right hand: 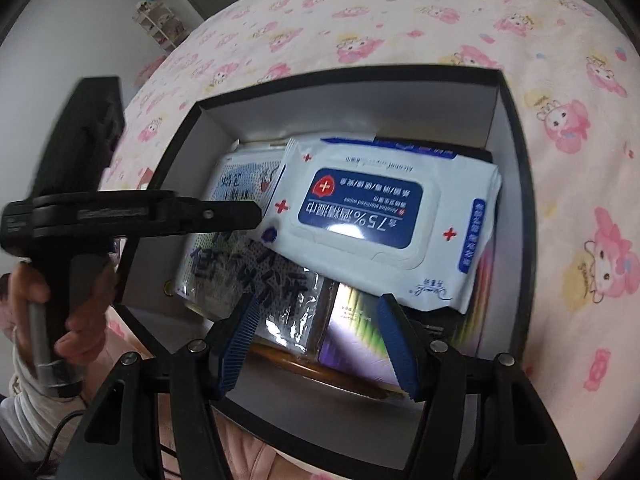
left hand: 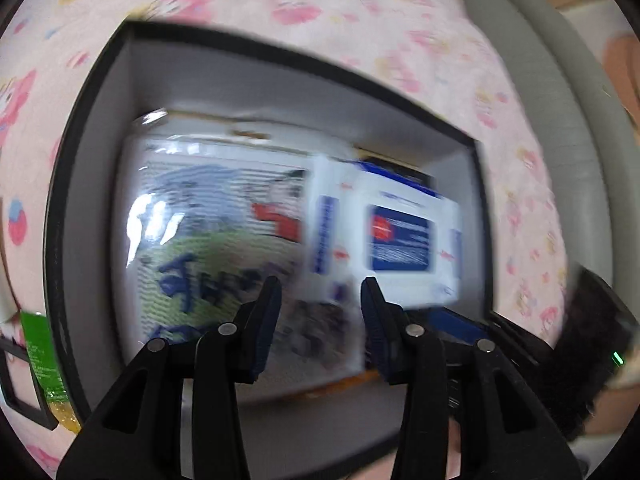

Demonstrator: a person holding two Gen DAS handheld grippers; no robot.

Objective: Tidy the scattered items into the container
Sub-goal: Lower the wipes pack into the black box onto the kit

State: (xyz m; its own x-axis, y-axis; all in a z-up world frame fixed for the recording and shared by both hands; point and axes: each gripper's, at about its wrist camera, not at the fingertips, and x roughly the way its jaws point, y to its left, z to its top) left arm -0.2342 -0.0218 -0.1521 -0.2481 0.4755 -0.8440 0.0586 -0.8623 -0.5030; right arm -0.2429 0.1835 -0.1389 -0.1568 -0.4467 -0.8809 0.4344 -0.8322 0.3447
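Note:
A black box with a grey inside (left hand: 100,160) (right hand: 516,128) stands on the bed. In it lie a white wet-wipes pack with a blue label (left hand: 404,240) (right hand: 380,216), a shiny printed snack bag (left hand: 208,240) (right hand: 248,276) and a purple-green box (right hand: 360,336). My left gripper (left hand: 320,292) is open and empty above the bag and wipes; it also shows in the right wrist view (right hand: 240,216), reaching in from the left. My right gripper (right hand: 316,304) is open and empty over the box's near side.
The box sits on a pink cartoon-print bedsheet (right hand: 400,20). A green packet (left hand: 40,352) and a dark frame-like object (left hand: 20,392) lie outside the box at the left. A grey padded headboard (left hand: 560,120) runs along the right. A shelf (right hand: 160,24) stands by the far wall.

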